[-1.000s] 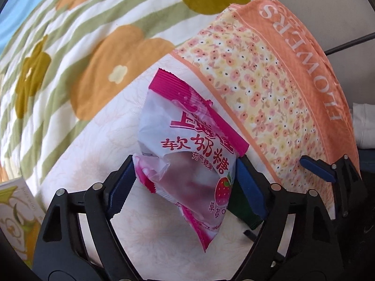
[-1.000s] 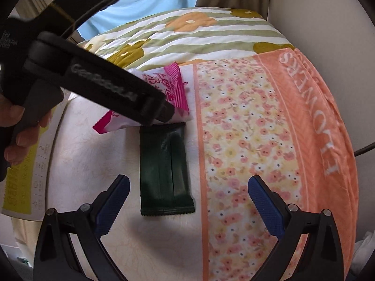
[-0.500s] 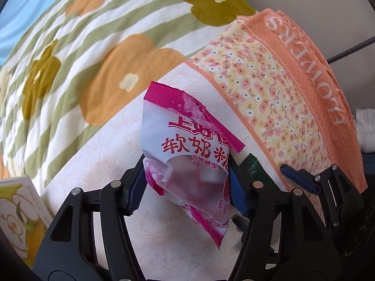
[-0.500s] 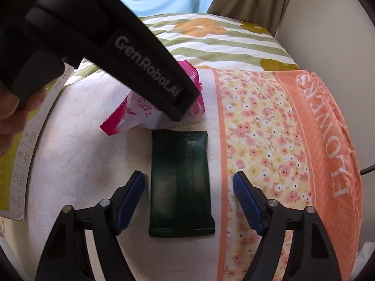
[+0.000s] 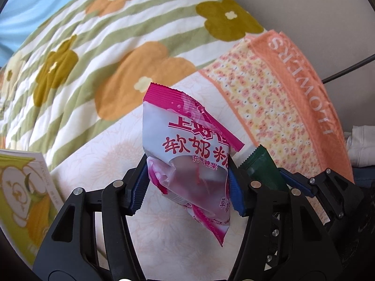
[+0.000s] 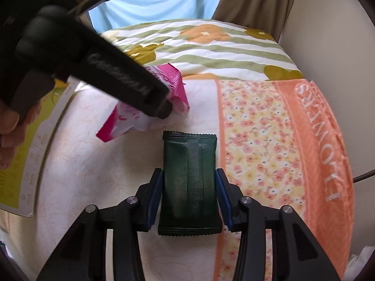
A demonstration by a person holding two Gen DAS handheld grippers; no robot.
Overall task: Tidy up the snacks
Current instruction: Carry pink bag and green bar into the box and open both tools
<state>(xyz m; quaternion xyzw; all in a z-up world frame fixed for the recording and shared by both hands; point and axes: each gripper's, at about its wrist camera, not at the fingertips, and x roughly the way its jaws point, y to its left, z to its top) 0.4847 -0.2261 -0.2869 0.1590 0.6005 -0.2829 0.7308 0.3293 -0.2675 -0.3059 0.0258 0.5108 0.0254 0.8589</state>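
Because we are sorting snacks on the bed (image 6: 98, 187), our left hand-held gripper (image 5: 187, 187) pinches the pink candy bag (image 5: 189, 164), raised at ten o'clock from the green packet (image 6: 189, 187). Our right hand-held gripper (image 6: 189, 199) has closed around that packet's sides, apparently to lift it.

I see the pink candy bag (image 5: 187, 161) as glossy, crinkled plastic film, and the dark green packet (image 6: 189, 182) as matt foil with a ribbed seam. At upper left of my left view, the striped quilt (image 5: 98, 53) is soft stitched cloth.
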